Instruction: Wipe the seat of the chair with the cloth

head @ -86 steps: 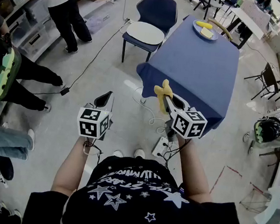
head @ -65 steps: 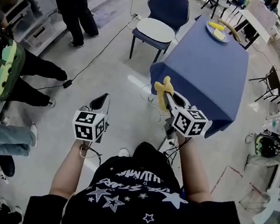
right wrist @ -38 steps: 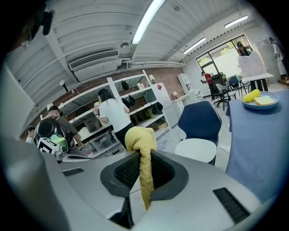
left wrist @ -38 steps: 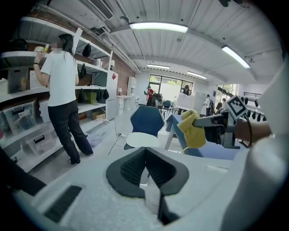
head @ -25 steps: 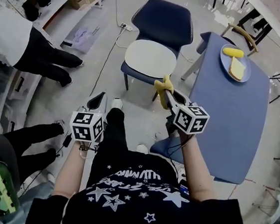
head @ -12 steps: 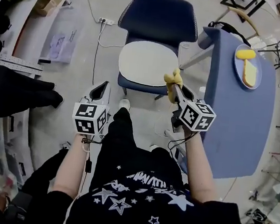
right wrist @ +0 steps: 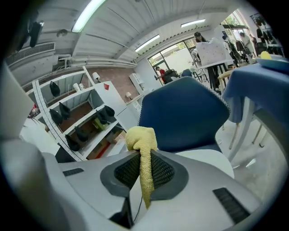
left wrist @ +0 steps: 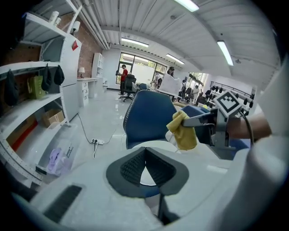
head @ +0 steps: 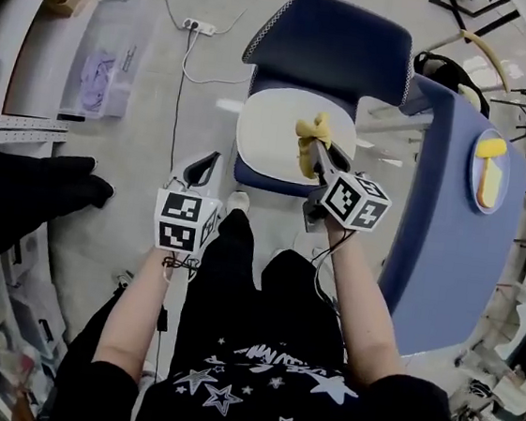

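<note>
A person is standing before a blue chair, its white seat just beside a blue-draped surface. The right tongs are clamping a yellow cloth, jaws pressed shut on its bunched fold, and are holding it over the seat's right half; whether it is touching cannot be told. The left tongs are hanging empty, tips together, over the floor near the seat's front-left corner. Half a second earlier the cloth was at the seat's front edge; it is now reaching further in.
</note>
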